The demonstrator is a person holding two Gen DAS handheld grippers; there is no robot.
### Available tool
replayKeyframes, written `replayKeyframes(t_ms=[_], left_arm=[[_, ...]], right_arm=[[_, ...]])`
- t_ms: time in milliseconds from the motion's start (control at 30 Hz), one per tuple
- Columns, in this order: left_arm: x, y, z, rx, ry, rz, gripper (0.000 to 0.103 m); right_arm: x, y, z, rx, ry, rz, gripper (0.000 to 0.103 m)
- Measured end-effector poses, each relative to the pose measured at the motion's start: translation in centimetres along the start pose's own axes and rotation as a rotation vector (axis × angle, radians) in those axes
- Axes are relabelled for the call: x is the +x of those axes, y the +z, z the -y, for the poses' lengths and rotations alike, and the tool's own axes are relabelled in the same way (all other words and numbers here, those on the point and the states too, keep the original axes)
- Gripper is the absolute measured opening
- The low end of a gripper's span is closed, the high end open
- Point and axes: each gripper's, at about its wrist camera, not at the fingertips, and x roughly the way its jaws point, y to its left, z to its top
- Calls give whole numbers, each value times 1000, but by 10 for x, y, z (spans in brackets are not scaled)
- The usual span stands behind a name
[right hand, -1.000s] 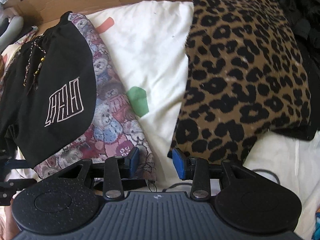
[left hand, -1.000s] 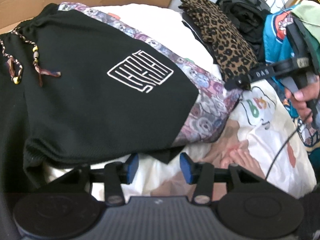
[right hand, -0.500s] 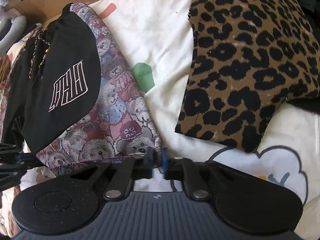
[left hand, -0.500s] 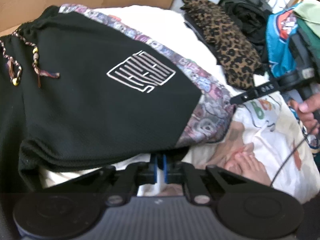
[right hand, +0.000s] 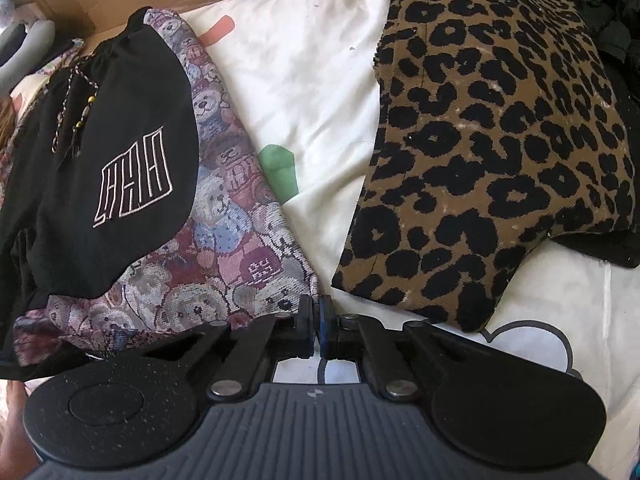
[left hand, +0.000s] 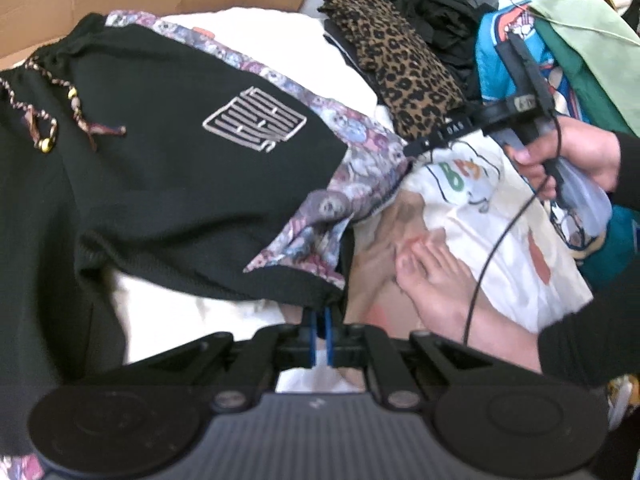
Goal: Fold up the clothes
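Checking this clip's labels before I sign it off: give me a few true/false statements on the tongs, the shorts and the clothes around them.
1. The left tongs are shut on the hem of the black shorts. True.
2. The right tongs stand wide open above the sheet. False: they are shut at the corner of the teddy-bear panel.
3. The leopard-print garment lies folded beside the shorts, apart from them. True.
4. The shorts carry no logo. False: a white line logo is stitched on the black fabric.
5. The bed sheet is plain dark blue. False: it is white with coloured prints.
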Motion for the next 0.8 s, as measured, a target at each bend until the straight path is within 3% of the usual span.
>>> replayKeyframes(t_ms=[333,567,667,800], left_arm=[[-26,-11,-1,92,-41,-72,4],[-44,-11,-3,83,-73,-96,0],[-42,-20,-8,57,-83,-123,0],[-40,-21,-24,-31,-50,-102,1]], right_arm=[[-1,-1,1,-16,-28,-2,0],[-4,-1,-2,-50,-35,-2,0],[-6,-1,-1,-44,-44,5,0],[-8,-2,-2,-50,-48,4,0]])
